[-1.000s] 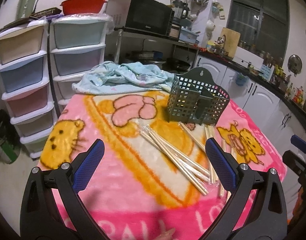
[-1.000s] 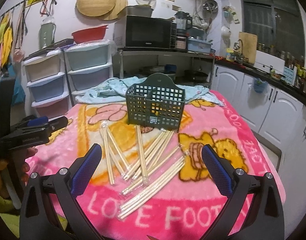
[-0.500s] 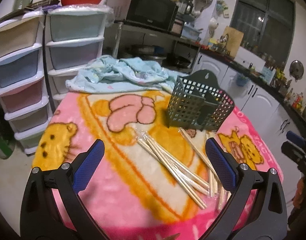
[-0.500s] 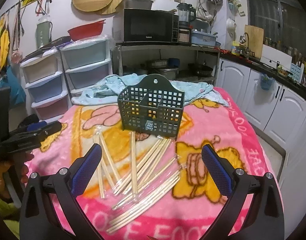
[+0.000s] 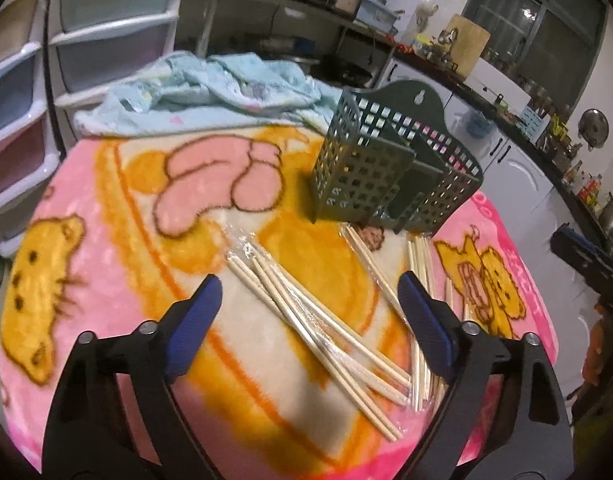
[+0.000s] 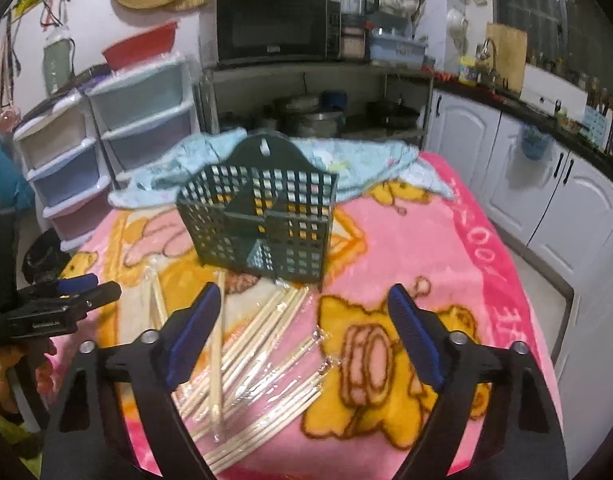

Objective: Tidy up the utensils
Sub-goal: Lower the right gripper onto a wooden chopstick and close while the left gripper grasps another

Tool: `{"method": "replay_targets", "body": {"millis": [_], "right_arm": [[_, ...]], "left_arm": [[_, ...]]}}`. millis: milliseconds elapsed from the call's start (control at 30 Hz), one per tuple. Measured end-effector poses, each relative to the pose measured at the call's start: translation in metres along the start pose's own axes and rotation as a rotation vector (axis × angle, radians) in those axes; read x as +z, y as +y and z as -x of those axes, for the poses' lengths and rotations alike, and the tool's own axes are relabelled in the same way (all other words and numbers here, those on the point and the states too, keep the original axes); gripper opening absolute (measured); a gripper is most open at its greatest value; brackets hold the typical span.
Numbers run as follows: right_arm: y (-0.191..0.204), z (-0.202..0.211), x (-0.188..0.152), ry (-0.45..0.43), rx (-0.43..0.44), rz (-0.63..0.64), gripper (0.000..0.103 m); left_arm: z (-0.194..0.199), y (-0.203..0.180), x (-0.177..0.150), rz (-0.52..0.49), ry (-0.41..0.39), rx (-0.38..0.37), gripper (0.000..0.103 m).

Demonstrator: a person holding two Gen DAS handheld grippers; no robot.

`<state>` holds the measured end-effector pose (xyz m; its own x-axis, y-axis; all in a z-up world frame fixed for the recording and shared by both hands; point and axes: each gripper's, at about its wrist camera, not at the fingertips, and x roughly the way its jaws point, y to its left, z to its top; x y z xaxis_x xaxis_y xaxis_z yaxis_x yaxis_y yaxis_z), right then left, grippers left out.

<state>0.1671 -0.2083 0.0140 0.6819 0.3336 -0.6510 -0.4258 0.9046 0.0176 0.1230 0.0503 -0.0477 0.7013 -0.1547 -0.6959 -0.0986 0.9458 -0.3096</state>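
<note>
Several wrapped pairs of wooden chopsticks [image 5: 318,328] [image 6: 266,344] lie scattered on a pink cartoon blanket [image 5: 106,208] [image 6: 474,248]. Behind them stands a dark green perforated utensil caddy [image 5: 390,172] [image 6: 262,220], upright and with nothing in it that I can see. My left gripper [image 5: 308,312] hovers over the left bundle, its jaws closing, with chopsticks below the gap and nothing gripped. My right gripper [image 6: 302,320] hangs over the middle pile, jaws likewise closing and not touching anything. The left gripper [image 6: 78,292] also shows at the left edge of the right wrist view.
A crumpled light-blue cloth [image 5: 210,88] [image 6: 366,156] lies at the table's far side. Pastel drawer units [image 6: 106,136] stand left, a microwave shelf [image 6: 274,28] behind, white cabinets [image 6: 526,184] right. The right gripper's tip [image 5: 586,256] shows at the right edge.
Both grippers have moved in toward the chopsticks and caddy, which now look larger and closer. The jaws of both have narrowed a little.
</note>
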Motion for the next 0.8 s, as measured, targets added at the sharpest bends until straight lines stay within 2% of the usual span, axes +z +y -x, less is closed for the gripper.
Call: {"method": "replay_targets", "body": {"millis": [167, 300, 600, 800], "right_arm": [[-0.008, -0.039, -0.007, 0.117, 0.040, -0.029, 0.058], [-0.006, -0.065, -0.020, 0.203, 0.059, -0.030, 0.044], [-0.013, -0.098, -0.034, 0.291, 0.096, -0.052, 0.037], [-0.024, -0.117, -0.034, 0.331, 0.112, -0.087, 0.035]], "left_arm": [[-0.023, 0.005, 0.001, 0.030, 0.069, 0.012, 0.068], [-0.037, 0.010, 0.000, 0.044, 0.105, 0.046, 0.066], [-0.055, 0.023, -0.004, 0.050, 0.152, 0.095, 0.052], [-0.053, 0.034, -0.006, 0.067, 0.155, 0.079, 0.039]]}}
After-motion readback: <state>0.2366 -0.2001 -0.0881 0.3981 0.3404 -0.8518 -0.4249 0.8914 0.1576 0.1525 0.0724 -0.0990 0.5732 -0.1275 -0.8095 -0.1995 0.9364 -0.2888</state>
